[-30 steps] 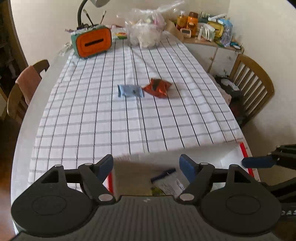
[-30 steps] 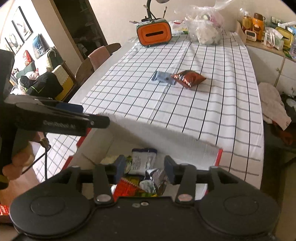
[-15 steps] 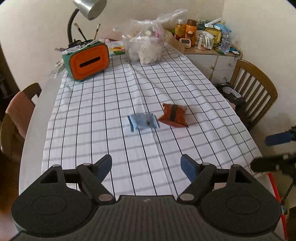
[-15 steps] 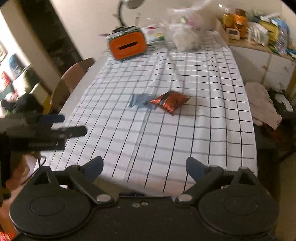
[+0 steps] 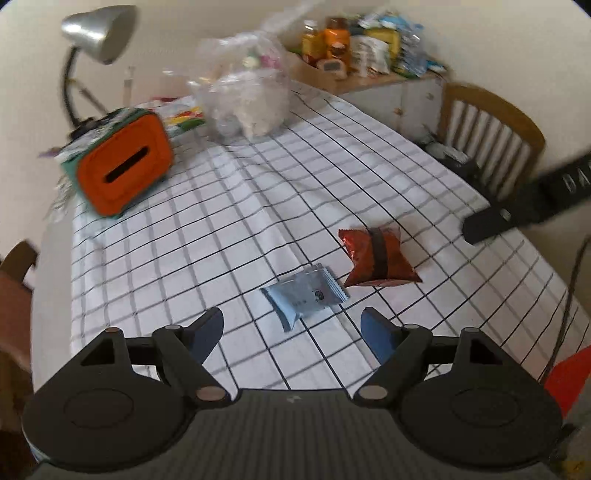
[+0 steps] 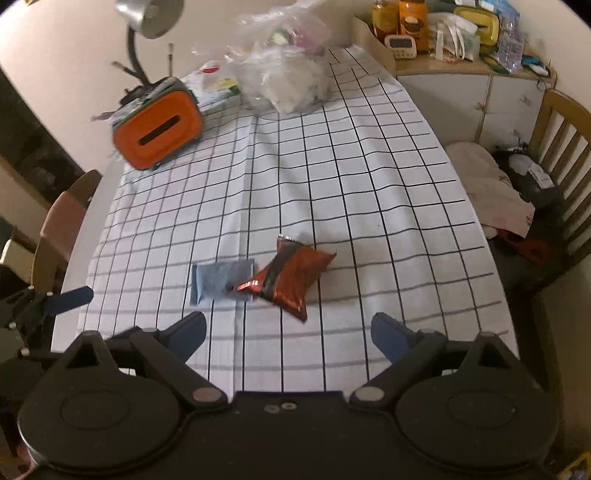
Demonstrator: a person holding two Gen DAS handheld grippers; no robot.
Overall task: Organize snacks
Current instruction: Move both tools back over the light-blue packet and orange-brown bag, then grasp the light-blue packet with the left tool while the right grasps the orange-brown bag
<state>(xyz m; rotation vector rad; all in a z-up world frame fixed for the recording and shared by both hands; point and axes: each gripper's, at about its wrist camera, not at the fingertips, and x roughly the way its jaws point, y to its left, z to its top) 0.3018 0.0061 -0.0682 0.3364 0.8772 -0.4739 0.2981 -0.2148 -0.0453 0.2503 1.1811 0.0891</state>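
A light blue snack packet (image 5: 306, 295) and a red foil snack packet (image 5: 376, 257) lie side by side on the checked tablecloth (image 5: 229, 221). My left gripper (image 5: 291, 334) is open and empty, just short of the blue packet. My right gripper (image 6: 288, 334) is open and empty, a little short of the red packet (image 6: 291, 275) and the blue packet (image 6: 219, 277). In the left wrist view the right gripper's finger (image 5: 491, 221) shows at the right. The left gripper's blue fingertip (image 6: 72, 297) shows at the left of the right wrist view.
An orange tissue box (image 5: 123, 173), a desk lamp (image 5: 98, 35) and a clear plastic bag (image 5: 245, 96) stand at the table's far end. A cabinet with jars (image 6: 443, 40) is at the back right. Wooden chairs (image 5: 487, 136) stand at both sides. A red box corner (image 5: 569, 373) shows at right.
Both grippers have moved forward from over the box of snacks to the two packets on the table. The right gripper's jaws have spread wider. The box has dropped out of view.
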